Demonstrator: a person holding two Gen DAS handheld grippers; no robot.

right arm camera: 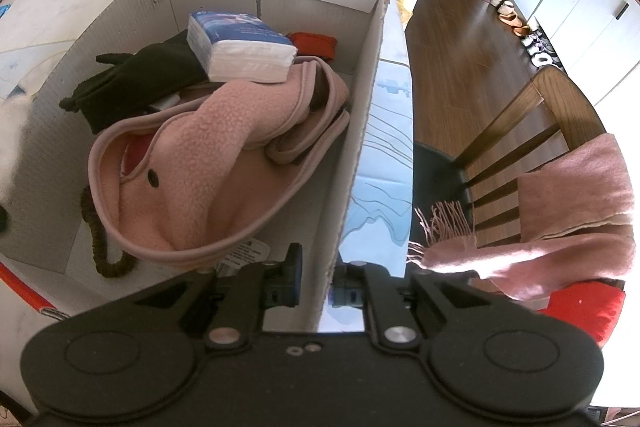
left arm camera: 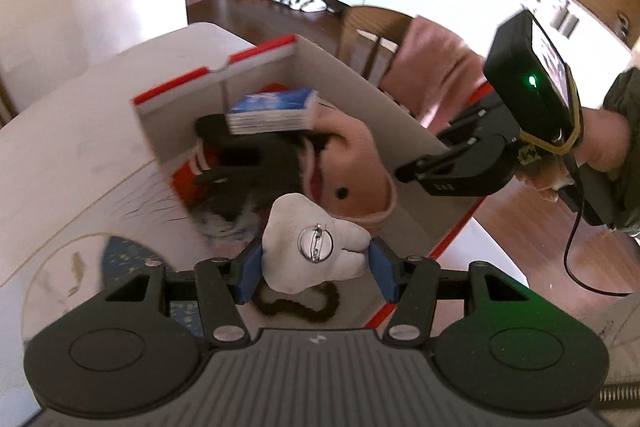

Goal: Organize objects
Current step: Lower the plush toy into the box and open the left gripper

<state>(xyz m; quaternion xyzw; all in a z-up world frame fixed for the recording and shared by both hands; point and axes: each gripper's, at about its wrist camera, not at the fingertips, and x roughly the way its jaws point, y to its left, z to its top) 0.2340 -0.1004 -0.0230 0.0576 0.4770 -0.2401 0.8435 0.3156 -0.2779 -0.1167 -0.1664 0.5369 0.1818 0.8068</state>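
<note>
A white cardboard box (left arm camera: pixel 348 83) with red rims stands on the table. It holds a pink fleece garment (right arm camera: pixel 208 163), black gloves (right arm camera: pixel 136 83), a tissue pack (right arm camera: pixel 240 47), a red item (right arm camera: pixel 312 43) and a brown hair tie (right arm camera: pixel 100 251). My left gripper (left arm camera: pixel 316 263) is shut on a white plush brooch (left arm camera: pixel 312 243) with a metal pin back, above the box's near edge. My right gripper (right arm camera: pixel 316 281) straddles the box's right wall (right arm camera: pixel 360 131), one finger inside and one outside, and appears clamped on it. It also shows in the left wrist view (left arm camera: pixel 412 171).
The white table (left arm camera: pixel 72 131) bears the box, with a blue printed mat (right arm camera: pixel 384 167) along its right side. A wooden chair (right arm camera: pixel 532 115) draped with a pink scarf (right arm camera: pixel 560 219) stands beside the table. Cabinets and shoes line the far wall.
</note>
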